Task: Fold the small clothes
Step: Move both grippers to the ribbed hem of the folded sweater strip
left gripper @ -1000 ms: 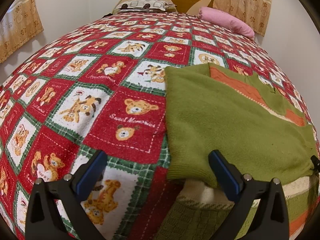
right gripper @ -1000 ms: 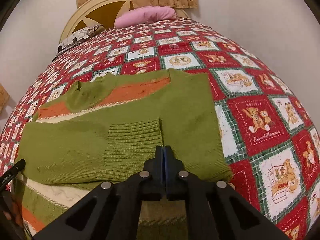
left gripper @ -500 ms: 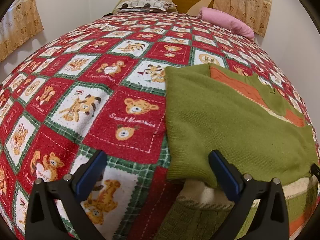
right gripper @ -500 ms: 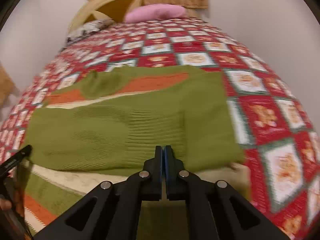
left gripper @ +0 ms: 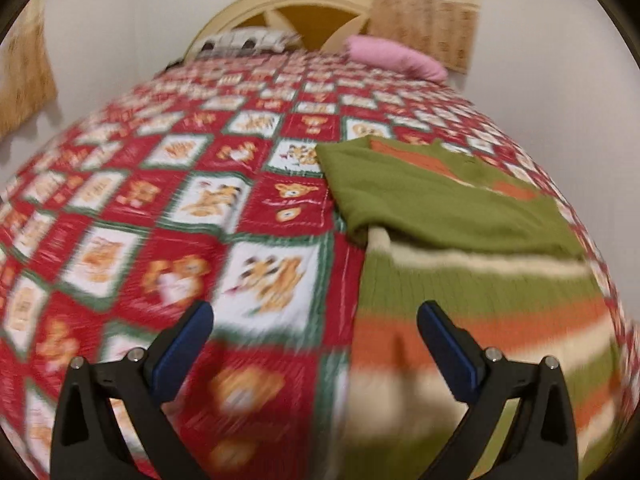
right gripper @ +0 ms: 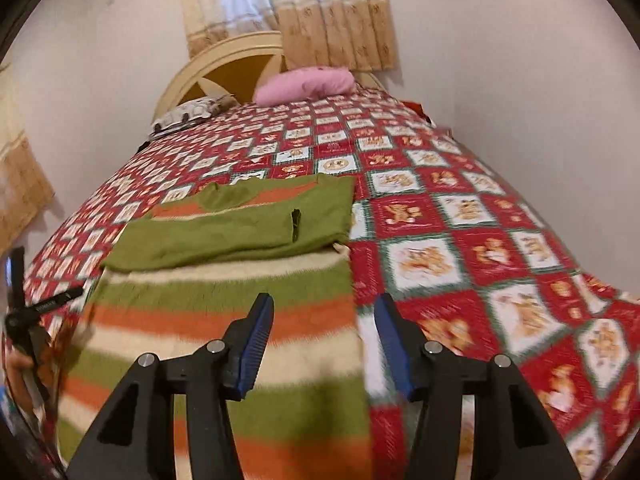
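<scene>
A small knitted sweater (right gripper: 224, 320) with green, cream and orange stripes lies flat on the bed, with both green sleeves (right gripper: 240, 232) folded across its chest. The left wrist view shows the sweater (left gripper: 480, 280) at the right. My right gripper (right gripper: 324, 320) hovers above the sweater's lower right edge with its jaws opening and nothing between them. My left gripper (left gripper: 316, 332) stands open over the quilt, just left of the sweater's lower part, holding nothing. It also shows at the left edge of the right wrist view as the left gripper (right gripper: 24, 312).
A red, green and white teddy-bear quilt (right gripper: 480, 240) covers the bed. A pink pillow (right gripper: 304, 86) and a patterned pillow (right gripper: 188, 114) lie by the cream headboard (right gripper: 224, 64). White walls close in on both sides, and curtains (right gripper: 320, 8) hang behind.
Both grippers pulled back and up from the sweater, so more striped body shows. The right gripper, shut on the sleeve cuff earlier, has let go and opened; the sleeve lies across the chest.
</scene>
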`<action>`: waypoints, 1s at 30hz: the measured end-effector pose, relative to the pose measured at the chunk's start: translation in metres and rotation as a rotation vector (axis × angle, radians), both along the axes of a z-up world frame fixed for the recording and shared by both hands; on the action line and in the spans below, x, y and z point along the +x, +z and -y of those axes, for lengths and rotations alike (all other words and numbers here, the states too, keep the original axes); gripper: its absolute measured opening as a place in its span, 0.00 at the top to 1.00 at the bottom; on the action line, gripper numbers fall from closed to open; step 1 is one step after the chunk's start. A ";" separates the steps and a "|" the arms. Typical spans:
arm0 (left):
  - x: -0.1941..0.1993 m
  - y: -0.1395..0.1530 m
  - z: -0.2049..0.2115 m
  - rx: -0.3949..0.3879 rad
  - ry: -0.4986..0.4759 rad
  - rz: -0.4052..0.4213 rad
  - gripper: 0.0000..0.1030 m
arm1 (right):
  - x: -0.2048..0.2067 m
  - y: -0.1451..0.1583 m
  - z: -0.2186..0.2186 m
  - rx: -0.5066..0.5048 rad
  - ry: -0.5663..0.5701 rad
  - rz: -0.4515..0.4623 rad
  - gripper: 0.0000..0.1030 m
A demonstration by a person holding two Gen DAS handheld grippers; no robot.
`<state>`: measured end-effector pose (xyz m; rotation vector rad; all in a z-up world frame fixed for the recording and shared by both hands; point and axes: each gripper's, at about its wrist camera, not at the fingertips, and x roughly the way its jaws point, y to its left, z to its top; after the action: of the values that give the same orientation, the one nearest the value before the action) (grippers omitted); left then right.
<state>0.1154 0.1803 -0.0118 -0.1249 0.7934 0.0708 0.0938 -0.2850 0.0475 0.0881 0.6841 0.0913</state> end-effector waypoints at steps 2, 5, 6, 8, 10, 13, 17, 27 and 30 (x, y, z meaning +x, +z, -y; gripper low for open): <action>-0.027 0.007 -0.003 0.019 -0.030 0.032 0.00 | -0.022 0.002 0.006 -0.009 0.021 0.014 0.48; -0.062 0.007 -0.002 0.006 -0.089 0.029 0.00 | -0.042 -0.008 0.011 0.015 0.048 -0.016 0.48; -0.071 0.005 -0.001 0.011 -0.098 0.021 0.00 | -0.047 -0.013 0.011 0.020 0.055 -0.029 0.48; -0.091 -0.001 0.003 0.017 -0.098 0.002 0.01 | -0.057 -0.026 0.011 0.006 0.064 -0.062 0.48; -0.107 -0.008 0.007 -0.023 -0.114 -0.016 0.04 | -0.068 -0.037 0.011 -0.003 0.076 -0.097 0.48; -0.127 -0.018 0.016 -0.075 -0.147 -0.059 0.07 | -0.086 -0.045 0.013 -0.003 0.092 -0.121 0.48; -0.146 -0.031 0.033 -0.041 -0.196 -0.122 0.13 | -0.106 -0.048 0.020 -0.011 0.078 -0.135 0.48; -0.167 -0.042 0.051 -0.079 -0.182 -0.146 0.27 | -0.142 -0.057 0.040 0.043 0.071 -0.202 0.48; -0.170 -0.040 0.053 -0.107 -0.197 -0.156 0.35 | -0.144 -0.065 0.040 0.058 0.077 -0.229 0.48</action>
<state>-0.0545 0.1272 -0.0519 -0.1432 0.9619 -0.1501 -0.0502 -0.3253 -0.0178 0.1296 0.9144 0.1767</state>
